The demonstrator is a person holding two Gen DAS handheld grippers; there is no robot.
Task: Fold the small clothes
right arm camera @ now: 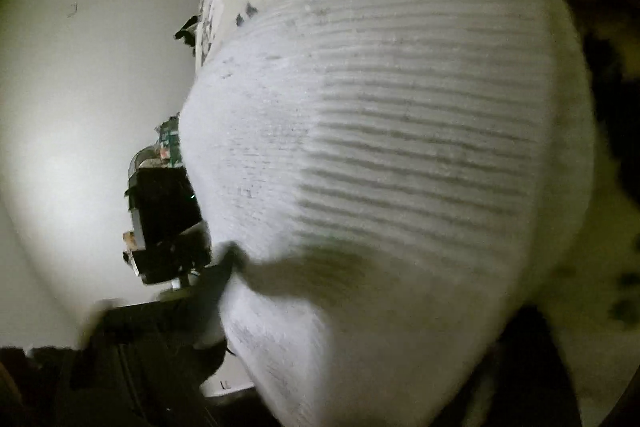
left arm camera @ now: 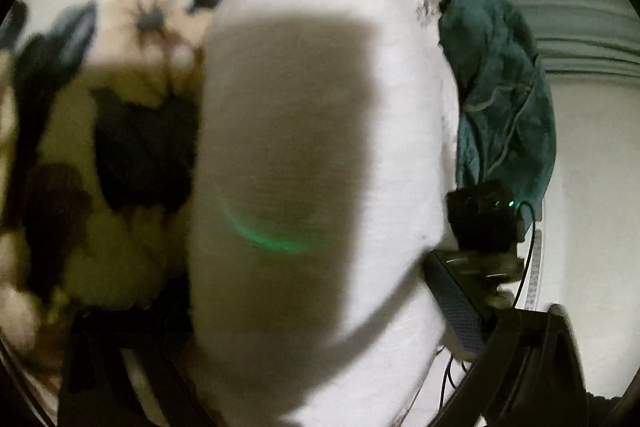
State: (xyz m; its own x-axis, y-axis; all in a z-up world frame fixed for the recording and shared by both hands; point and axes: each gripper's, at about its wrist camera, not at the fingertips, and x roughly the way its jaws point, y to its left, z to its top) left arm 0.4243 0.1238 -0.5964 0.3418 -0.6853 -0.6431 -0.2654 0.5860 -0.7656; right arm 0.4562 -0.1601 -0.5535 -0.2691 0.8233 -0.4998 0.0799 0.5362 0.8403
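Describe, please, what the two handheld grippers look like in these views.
The left gripper has dark, curved fingers. The right gripper carries a boxy black module with a green light, a blue-grey textured pad and a thin black cable.

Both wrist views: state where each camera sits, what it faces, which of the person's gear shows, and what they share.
Left wrist: sits on the left claw, angled down at the white ribbed garment on a floral blanket; the other claw's black unit and a teal cloth show at right.
Right wrist: sits on the right claw, very close to the same garment; the opposite black unit shows at left.
Shared: the white garment.
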